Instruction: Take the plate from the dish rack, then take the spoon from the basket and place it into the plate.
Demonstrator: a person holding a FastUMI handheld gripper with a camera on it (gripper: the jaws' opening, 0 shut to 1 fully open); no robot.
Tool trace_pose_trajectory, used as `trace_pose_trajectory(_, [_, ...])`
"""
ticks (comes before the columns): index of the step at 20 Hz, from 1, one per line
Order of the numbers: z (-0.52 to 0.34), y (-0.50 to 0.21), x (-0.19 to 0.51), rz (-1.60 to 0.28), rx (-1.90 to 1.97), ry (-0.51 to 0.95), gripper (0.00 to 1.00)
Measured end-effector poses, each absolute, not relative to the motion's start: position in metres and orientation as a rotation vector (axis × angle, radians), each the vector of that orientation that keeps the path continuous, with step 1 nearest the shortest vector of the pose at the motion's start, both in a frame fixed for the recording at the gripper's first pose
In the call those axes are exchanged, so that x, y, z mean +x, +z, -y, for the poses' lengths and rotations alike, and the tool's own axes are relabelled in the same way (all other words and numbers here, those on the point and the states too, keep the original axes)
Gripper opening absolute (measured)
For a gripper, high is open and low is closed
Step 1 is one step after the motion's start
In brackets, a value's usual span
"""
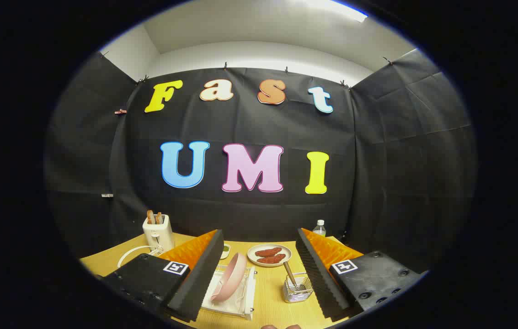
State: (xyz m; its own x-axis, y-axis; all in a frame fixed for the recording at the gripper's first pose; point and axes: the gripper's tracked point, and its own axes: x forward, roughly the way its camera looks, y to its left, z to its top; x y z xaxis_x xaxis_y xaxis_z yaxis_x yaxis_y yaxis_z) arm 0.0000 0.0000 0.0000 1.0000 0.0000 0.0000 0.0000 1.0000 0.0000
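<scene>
Between the wide-parted fingers of the gripper (pixel 259 274), nothing held; open over a wooden table (pixel 270 292). Just ahead at eleven o'clock, a pink plate (pixel 230 277) standing on edge in the white dish rack (pixel 233 299), close to the left finger. At one o'clock, a wire basket (pixel 297 290) with the spoon (pixel 291 275) upright. Beyond at twelve, a dish of food (pixel 269 255); farther at ten, a toaster (pixel 158 232); at two, a bottle (pixel 319 227). Likely step one, plate untaken. Next probably calls for swinging toward eleven and closing on its rim.

Bare table (pixel 270 292) separates dish rack (pixel 249 292) and basket (pixel 297 290).
</scene>
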Motion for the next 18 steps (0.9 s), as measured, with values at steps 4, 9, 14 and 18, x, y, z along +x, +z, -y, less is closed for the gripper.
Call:
trace_pose_trajectory(4, [0.003, -0.002, 0.002, -0.005, -0.002, -0.008, 0.97])
trace_pose_trajectory(9, [0.008, -0.01, 0.003, -0.039, -0.009, -0.023, 0.97])
trace_pose_trajectory(14, [0.008, -0.022, 0.008, -0.083, 0.005, -0.043, 0.97])
trace_pose_trajectory(18, [0.004, -0.026, 0.017, -0.097, -0.023, -0.036, 0.97])
